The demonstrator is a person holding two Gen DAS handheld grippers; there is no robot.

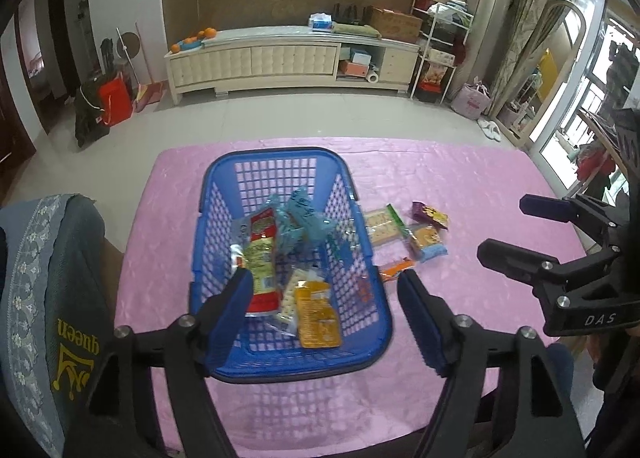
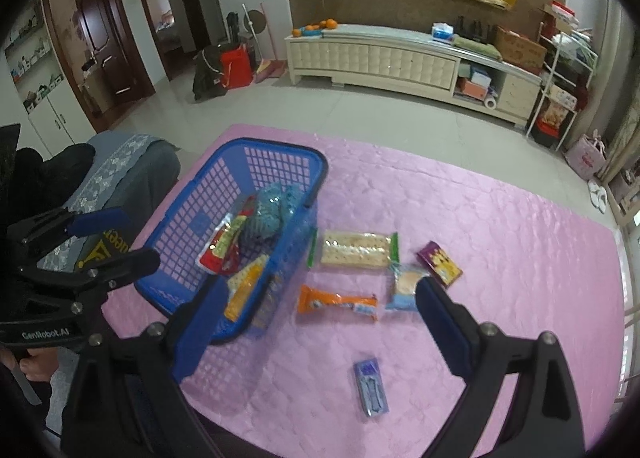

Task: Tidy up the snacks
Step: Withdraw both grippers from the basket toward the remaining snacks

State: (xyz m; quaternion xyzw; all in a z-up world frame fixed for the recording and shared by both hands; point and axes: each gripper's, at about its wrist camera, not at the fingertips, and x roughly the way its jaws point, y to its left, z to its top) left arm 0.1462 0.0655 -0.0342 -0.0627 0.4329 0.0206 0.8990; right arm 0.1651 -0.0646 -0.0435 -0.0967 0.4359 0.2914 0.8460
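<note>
The left gripper (image 1: pixel 322 294) is positioned above the near end of the blue basket (image 1: pixel 224 173), jaws spread wide with nothing between the pads. The right gripper (image 2: pixel 320 300) is likewise spread wide and empty, positioned above the pink tablecloth (image 2: pixel 500 217) beside the basket's right wall. The basket contains a red-and-green packet (image 1: pixel 262 258), several light-blue packets (image 1: pixel 298 217), a clear cracker pack (image 1: pixel 290 298) and an orange pouch (image 1: pixel 318 316) lying at the near end. Outside the basket, on the cloth to its right, five items lie loose: a long cracker pack with green ends (image 2: pixel 355 248) just beside the basket wall, an orange bar (image 2: pixel 338 302) nearer the camera, a light-blue biscuit packet (image 2: pixel 404 286) next to the bar, a purple-and-yellow packet (image 2: pixel 439 264) farther right, and a small blue packet (image 2: pixel 372 386) nearest the table's near edge, well apart from the others. A grey cloth-covered chair (image 1: pixel 48 278) stands at the table's left side.
</note>
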